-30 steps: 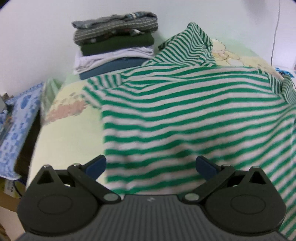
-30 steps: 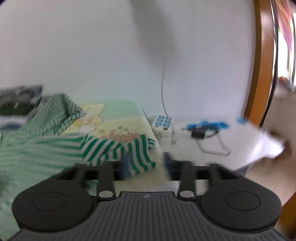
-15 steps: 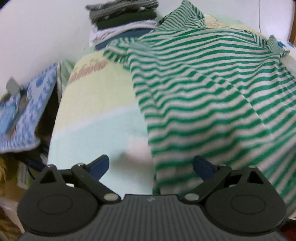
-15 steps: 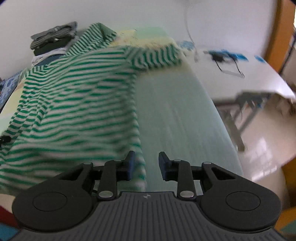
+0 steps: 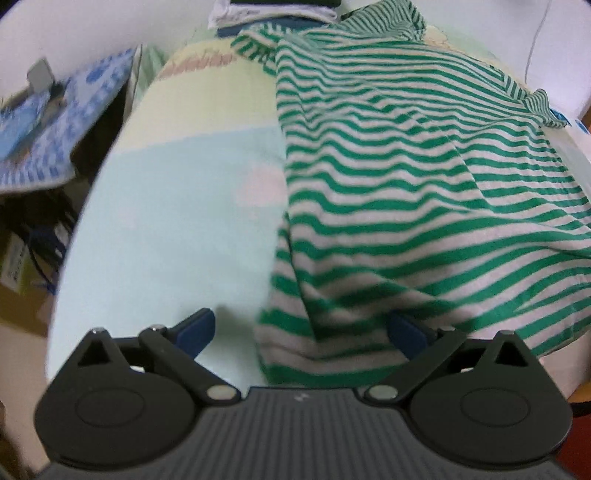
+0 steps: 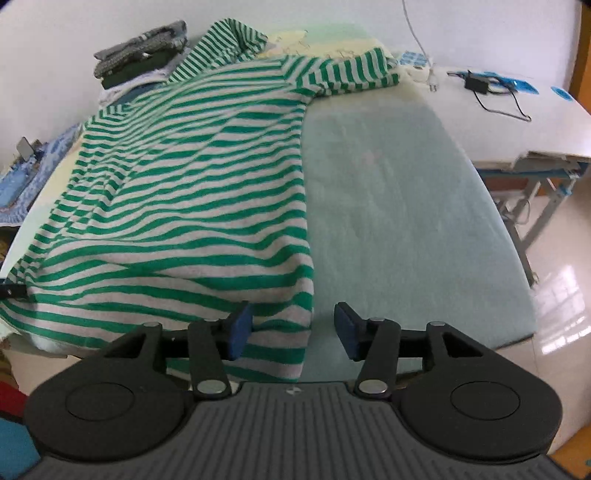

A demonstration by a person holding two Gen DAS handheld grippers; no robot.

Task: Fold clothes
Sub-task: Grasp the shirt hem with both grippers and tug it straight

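A green-and-white striped shirt (image 5: 406, 166) (image 6: 192, 177) lies spread on the pastel blanket-covered surface (image 5: 177, 206) (image 6: 406, 206), collar at the far end and hem at the near edge. My left gripper (image 5: 301, 330) is open wide at the hem's left corner, with cloth lying between its blue pads and nothing pinched. My right gripper (image 6: 293, 328) is open at the hem's right corner, the shirt's edge running between its fingers. One short sleeve (image 6: 354, 74) sticks out at the far right.
A stack of folded clothes (image 6: 140, 59) (image 5: 277, 11) sits at the far end against the wall. A white table with a power strip and cables (image 6: 498, 96) stands to the right. A blue patterned cloth (image 5: 48, 122) and boxes are on the left.
Both grippers have drawn back from the shirt's far end to its hem at the near edge. The right gripper's fingers have spread wider. The shirt now lies flatter.
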